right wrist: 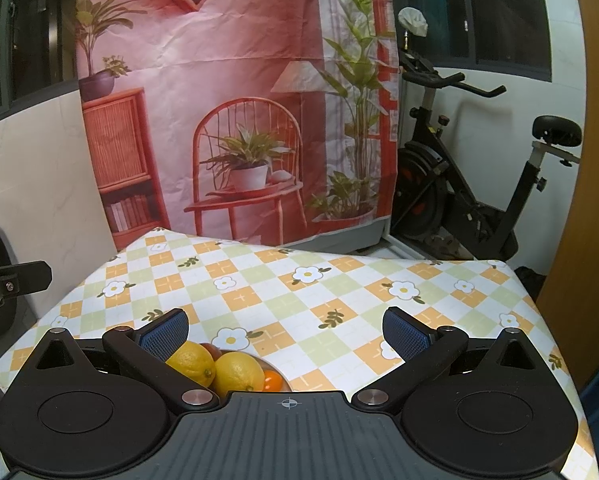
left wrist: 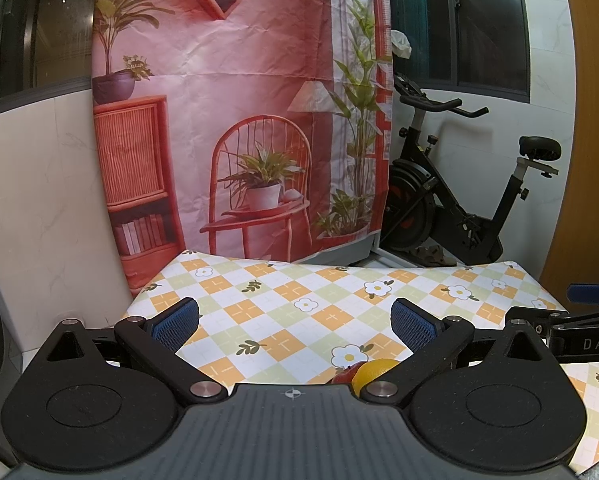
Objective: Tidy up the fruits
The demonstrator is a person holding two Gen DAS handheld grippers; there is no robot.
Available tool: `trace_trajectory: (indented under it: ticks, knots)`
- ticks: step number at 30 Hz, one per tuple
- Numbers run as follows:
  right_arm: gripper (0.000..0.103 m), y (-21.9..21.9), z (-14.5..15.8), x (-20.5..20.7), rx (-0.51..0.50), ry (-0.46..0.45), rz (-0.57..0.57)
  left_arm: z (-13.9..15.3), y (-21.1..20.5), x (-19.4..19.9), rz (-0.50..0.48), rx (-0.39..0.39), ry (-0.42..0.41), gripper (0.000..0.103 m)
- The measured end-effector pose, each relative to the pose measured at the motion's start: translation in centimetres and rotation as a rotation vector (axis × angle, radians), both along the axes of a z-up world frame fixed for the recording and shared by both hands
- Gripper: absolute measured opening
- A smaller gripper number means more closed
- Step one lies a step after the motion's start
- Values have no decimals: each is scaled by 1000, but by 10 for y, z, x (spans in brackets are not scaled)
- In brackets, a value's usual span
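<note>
A table (right wrist: 339, 280) covered by a checked cloth with white flowers is seen in front of a pink printed backdrop (right wrist: 235, 80) showing a chair, plants and a lamp. An exercise bike (right wrist: 471, 184) is parked to the right of the backdrop, against a white wall beneath dark windows.

And here the left gripper (left wrist: 295, 322) is held low over the near part of the cloth, its blue-padded fingers (left wrist: 175, 326) spread wide apart, with nothing caught between them. Just beyond its body, toward the right finger, a yellow lemon (left wrist: 373, 372) is glimpsed with a red fruit (left wrist: 345, 376) touching its left side; the rest is hidden by the gripper.

Over to the right wrist view: the right gripper (right wrist: 285, 332) is likewise held wide open and empty above the table. Two lemons (right wrist: 215, 368) are seen side by side just past its body, near the left finger, the left-hand lemon partly covered by the blue pad. A small orange fruit (right wrist: 273, 381) is tucked against the right-hand lemon, and a dark red fruit (right wrist: 213, 350) is peeking out behind the pair. A pale rim is visible curving round this pile, though what kind of dish it belongs to cannot be told. The other gripper's black arm is caught at the left edge of this view.
</note>
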State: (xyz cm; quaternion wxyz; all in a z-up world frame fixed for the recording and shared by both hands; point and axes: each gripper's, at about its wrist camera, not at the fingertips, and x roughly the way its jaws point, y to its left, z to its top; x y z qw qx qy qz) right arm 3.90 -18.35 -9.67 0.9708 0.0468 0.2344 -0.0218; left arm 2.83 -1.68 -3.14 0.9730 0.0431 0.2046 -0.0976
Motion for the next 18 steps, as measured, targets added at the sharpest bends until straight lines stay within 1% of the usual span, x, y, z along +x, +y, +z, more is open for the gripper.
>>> trace_trajectory:
  ticks: [18]
  knots:
    - [103, 1, -1, 0, -1, 1, 0, -1, -3, -2, -2, -7, 4, 103]
